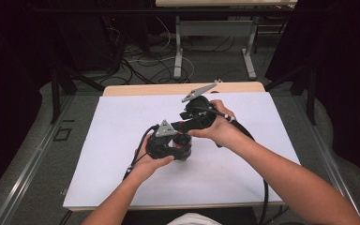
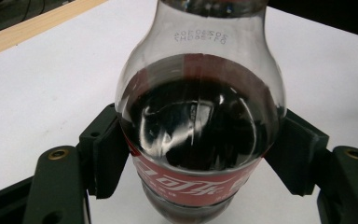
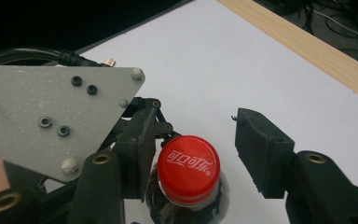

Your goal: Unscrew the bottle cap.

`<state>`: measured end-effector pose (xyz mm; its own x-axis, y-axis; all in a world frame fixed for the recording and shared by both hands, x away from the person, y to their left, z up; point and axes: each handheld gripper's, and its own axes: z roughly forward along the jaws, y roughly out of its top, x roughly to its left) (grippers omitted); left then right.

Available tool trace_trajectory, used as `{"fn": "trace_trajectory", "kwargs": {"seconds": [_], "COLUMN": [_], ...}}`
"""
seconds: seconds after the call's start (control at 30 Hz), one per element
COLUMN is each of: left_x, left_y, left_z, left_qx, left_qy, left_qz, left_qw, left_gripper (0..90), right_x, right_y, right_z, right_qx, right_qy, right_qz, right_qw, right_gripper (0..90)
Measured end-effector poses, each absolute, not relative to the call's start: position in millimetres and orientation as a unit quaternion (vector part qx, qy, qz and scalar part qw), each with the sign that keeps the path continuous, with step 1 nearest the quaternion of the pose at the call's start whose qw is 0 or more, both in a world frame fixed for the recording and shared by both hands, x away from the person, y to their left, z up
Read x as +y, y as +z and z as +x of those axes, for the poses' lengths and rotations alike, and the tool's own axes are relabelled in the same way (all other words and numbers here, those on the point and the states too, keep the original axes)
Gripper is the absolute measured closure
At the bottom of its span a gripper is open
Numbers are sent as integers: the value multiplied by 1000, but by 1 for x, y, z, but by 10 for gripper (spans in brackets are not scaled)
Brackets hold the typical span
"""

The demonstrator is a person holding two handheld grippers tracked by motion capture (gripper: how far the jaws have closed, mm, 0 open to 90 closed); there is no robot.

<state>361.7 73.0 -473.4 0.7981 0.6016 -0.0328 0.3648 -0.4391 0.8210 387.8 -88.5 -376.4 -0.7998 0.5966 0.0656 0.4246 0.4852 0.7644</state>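
Note:
A small cola bottle [image 2: 200, 126] with dark liquid and a red label stands upright on the white sheet. My left gripper [image 2: 200, 156] is shut on its body at the label's top edge, both pads pressed against the plastic. In the right gripper view the bottle's red cap [image 3: 189, 169] sits between the jaws of my right gripper [image 3: 199, 140], which is open: one pad is close beside the cap, the other well clear of it. From the high view both hands meet mid-table, with the left gripper [image 1: 168, 143] low at the bottle [image 1: 183, 152] and the right gripper [image 1: 194, 118] above it.
A white sheet [image 1: 117, 136] covers the tabletop, with a wooden strip [image 1: 140, 89] along the far edge. The left gripper's grey plate [image 3: 51, 116] sits close to my right gripper's jaw. Black cables trail toward the front edge. Desk legs and floor cables [image 1: 159, 65] lie beyond the table.

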Motion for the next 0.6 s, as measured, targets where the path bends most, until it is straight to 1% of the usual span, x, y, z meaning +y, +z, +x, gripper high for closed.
{"fn": "trace_trajectory", "kwargs": {"seconds": [0.1, 0.17, 0.23, 0.43, 0.47, 0.5, 0.53, 0.6], "left_x": [73, 73, 73, 73, 73, 73, 73, 73], "left_y": [-474, -474, -474, -475, -475, -475, -475, -475], "left_z": [361, 362, 361, 363, 363, 363, 362, 362], "left_qx": [292, 294, 296, 292, 289, 288, 287, 287], "left_qy": [131, 133, 131, 131, 131, 129, 128, 128], "left_qz": [839, 838, 838, 839, 842, 842, 841, 840], "left_qw": [440, 440, 439, 439, 437, 438, 440, 442], "left_gripper": [298, 299, 299, 299, 299, 299, 299, 300], "right_x": [-86, -85, -84, -85, -86, -86, -87, -88], "right_y": [-378, -379, -379, -378, -377, -377, -377, -376], "right_z": [389, 389, 390, 394, 398, 398, 402, 404], "right_qx": [855, 857, 858, 869, 877, 877, 889, 892], "right_qy": [406, 399, 399, 389, 385, 385, 384, 386], "right_qz": [305, 311, 310, 298, 281, 281, 244, 231], "right_qw": [108, 99, 90, 72, 60, 60, 51, 47], "right_gripper": [504, 539, 607, 615, 616, 616, 616, 617]}}
